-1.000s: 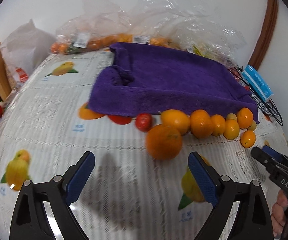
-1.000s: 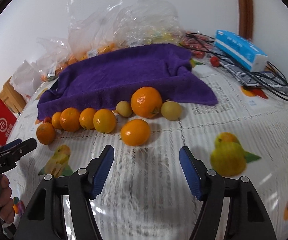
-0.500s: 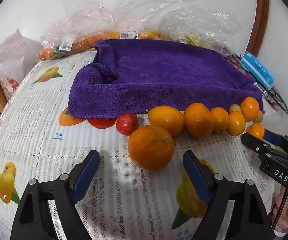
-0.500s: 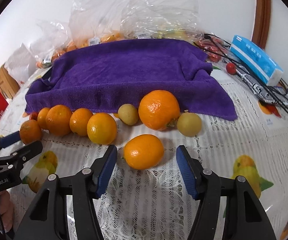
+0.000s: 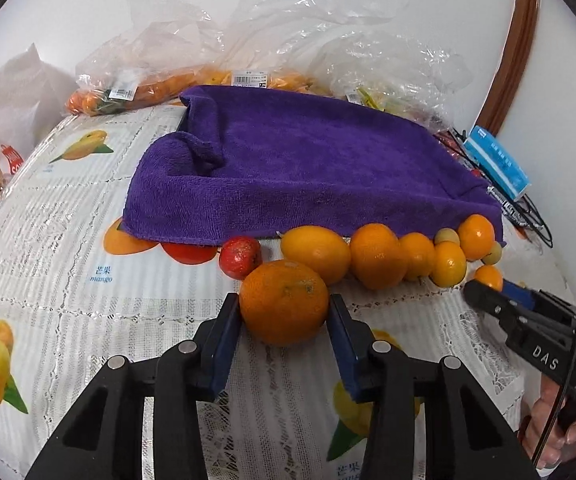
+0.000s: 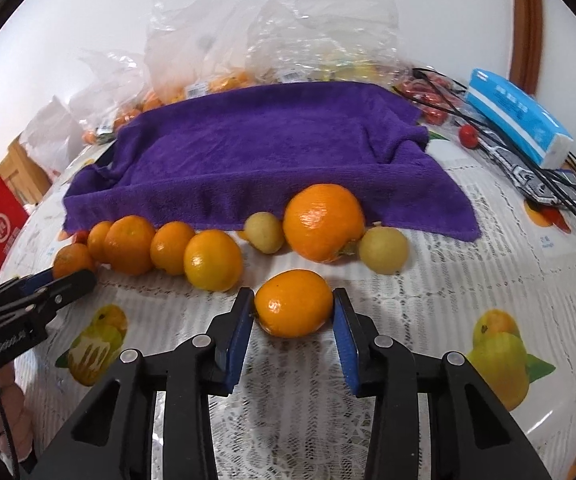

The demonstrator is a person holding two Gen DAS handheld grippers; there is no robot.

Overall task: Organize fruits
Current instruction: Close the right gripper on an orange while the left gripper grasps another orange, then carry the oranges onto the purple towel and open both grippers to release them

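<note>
A large orange [image 5: 284,302] sits on the bench [image 5: 88,320] squarely between the blue pads of the left claw [image 5: 284,328], which is clenched on it, both pads pressing its sides. Just beyond that claw, touching the orange's far side, lie a small red fruit [image 5: 240,257] to the left and a yellow-orange oval fruit [image 5: 315,255] to the right, the start of a row of oranges [image 5: 375,256] running off to the right along the hem of a purple towel [image 5: 288,168]. The right claw [image 6: 292,322] grasps a smaller orange [image 6: 292,303] in the same way, both pads against its sides, the fruit resting on the lace-covered bench. Ahead of that claw stands a big orange [image 6: 323,227] with a pale yellow-green fruit [image 6: 383,250] touching it on the right and another [image 6: 264,232] just beside it on the left; further left the row of oranges continues, the nearest one [image 6: 212,259] sitting just ahead-left of the pad. Behind the towel, farthest from both claws, are heaped clear plastic bags [image 5: 248,52] with more fruit inside. To the far right of the right claw lie a blue tissue pack [image 6: 517,118] and tangled black cables [image 6: 559,184].
</note>
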